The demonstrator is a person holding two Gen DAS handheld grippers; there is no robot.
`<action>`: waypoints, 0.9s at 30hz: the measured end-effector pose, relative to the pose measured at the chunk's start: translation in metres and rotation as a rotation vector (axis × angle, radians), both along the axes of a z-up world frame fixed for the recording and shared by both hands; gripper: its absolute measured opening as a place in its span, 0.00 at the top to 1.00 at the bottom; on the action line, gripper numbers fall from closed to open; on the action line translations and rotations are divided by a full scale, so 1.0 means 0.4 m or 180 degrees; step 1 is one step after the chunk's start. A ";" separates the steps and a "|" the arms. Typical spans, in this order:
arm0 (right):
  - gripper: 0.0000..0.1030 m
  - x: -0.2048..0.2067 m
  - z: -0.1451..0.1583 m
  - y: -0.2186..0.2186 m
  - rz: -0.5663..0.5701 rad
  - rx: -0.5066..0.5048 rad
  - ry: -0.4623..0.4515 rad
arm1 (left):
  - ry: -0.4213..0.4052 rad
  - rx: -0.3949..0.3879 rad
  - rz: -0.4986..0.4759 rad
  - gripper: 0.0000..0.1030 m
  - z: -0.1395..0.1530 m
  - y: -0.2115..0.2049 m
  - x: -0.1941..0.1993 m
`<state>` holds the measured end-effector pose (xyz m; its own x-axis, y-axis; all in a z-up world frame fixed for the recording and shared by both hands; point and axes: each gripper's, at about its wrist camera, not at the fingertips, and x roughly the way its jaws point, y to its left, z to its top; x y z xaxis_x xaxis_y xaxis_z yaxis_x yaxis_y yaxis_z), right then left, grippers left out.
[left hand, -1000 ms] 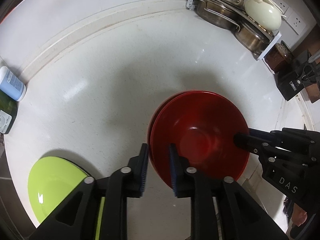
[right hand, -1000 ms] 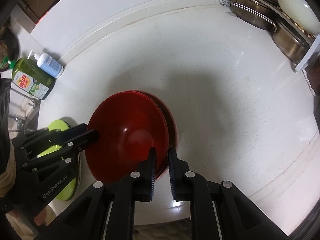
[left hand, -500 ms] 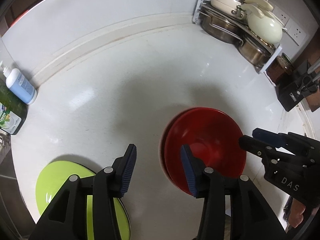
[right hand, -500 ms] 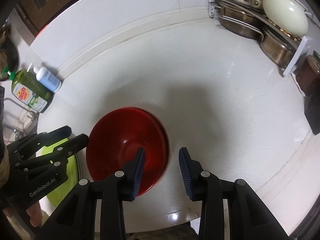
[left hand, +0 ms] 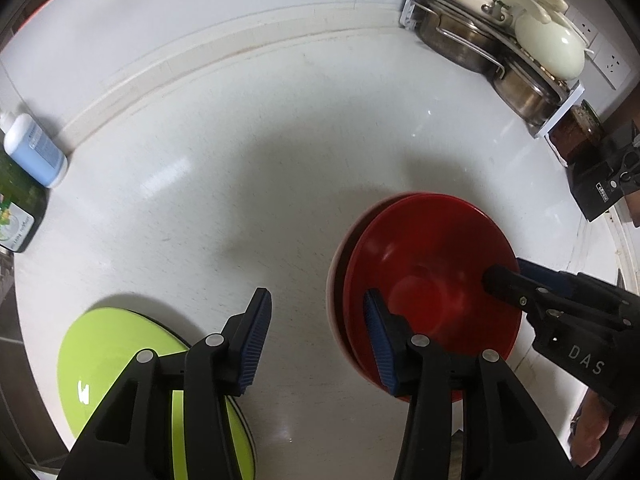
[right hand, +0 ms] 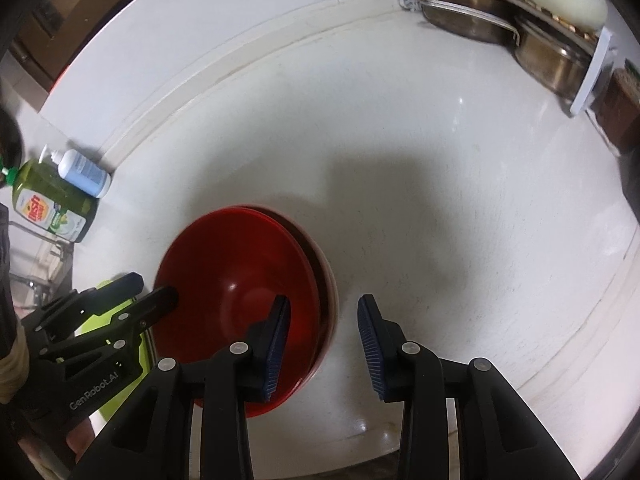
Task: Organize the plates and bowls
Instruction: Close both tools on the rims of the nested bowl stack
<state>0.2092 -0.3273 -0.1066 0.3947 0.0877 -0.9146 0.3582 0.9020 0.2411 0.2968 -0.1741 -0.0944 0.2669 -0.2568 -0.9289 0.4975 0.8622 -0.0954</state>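
A red bowl [left hand: 432, 280] rests nested in another red bowl whose rim shows at its left edge, on the white counter [left hand: 240, 168]. My left gripper [left hand: 316, 344] is open above the counter just left of the bowls, gripping nothing. A lime green plate [left hand: 108, 364] lies at the lower left under the left finger. In the right wrist view the red bowls [right hand: 240, 280] sit low and left, and my right gripper [right hand: 324, 348] stands open over their right rim. The green plate [right hand: 116, 312] peeks out behind the left gripper's body.
A rack of steel pots with a cream lid [left hand: 516, 48] stands at the back right corner. A blue-labelled pump bottle [right hand: 82, 172] and a green dish soap bottle [right hand: 48, 204] stand at the left by the wall. A black box [left hand: 600, 188] sits at the right edge.
Both grippers were shut on the red bowl's rim a second ago. They have since opened and drawn back up, leaving the bowl nested in the lower one.
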 end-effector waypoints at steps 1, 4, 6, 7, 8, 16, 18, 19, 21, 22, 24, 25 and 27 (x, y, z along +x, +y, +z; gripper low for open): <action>0.65 0.000 -0.008 -0.003 -0.0017 0.0030 0.0027 | 0.0018 0.0008 0.0008 0.54 -0.006 -0.001 0.001; 0.65 0.001 -0.031 -0.007 -0.0051 0.0091 0.0090 | 0.0082 0.0031 0.0022 0.55 -0.024 -0.007 0.007; 0.65 0.001 -0.044 -0.006 -0.0062 0.0140 0.0125 | 0.0117 0.0036 0.0018 0.55 -0.034 -0.009 0.011; 0.65 0.001 -0.050 -0.006 -0.0070 0.0166 0.0141 | 0.0147 0.0052 0.0025 0.55 -0.042 -0.010 0.013; 0.65 0.001 -0.056 -0.006 -0.0076 0.0197 0.0154 | 0.0163 0.0054 0.0025 0.55 -0.046 -0.013 0.013; 0.73 0.003 -0.075 0.002 -0.0053 0.0296 0.0210 | 0.0380 -0.0065 -0.0029 0.68 -0.074 -0.024 0.013; 0.74 0.003 -0.074 0.004 -0.0059 0.0292 0.0217 | 0.0420 -0.0104 -0.0053 0.73 -0.075 -0.028 0.011; 0.75 0.007 -0.075 0.007 -0.0063 0.0286 0.0223 | 0.0446 -0.0120 -0.0063 0.76 -0.076 -0.030 0.011; 0.76 0.008 -0.076 0.004 -0.0095 0.0298 0.0240 | 0.0465 -0.0124 -0.0063 0.76 -0.076 -0.033 0.009; 0.77 0.010 -0.077 0.004 -0.0113 0.0299 0.0253 | 0.0473 -0.0124 -0.0055 0.76 -0.075 -0.035 0.009; 0.78 0.016 -0.077 0.006 -0.0150 0.0280 0.0272 | 0.0499 -0.0118 -0.0036 0.76 -0.076 -0.037 0.011; 0.79 0.018 -0.077 0.007 -0.0169 0.0263 0.0286 | 0.0517 -0.0113 -0.0021 0.76 -0.076 -0.037 0.012; 0.79 0.018 -0.076 0.007 -0.0180 0.0241 0.0303 | 0.0531 -0.0103 -0.0008 0.76 -0.076 -0.036 0.014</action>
<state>0.2164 -0.3246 -0.1371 0.3126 0.1380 -0.9398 0.4324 0.8603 0.2701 0.3024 -0.1884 -0.1250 0.1089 -0.2879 -0.9515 0.4747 0.8560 -0.2047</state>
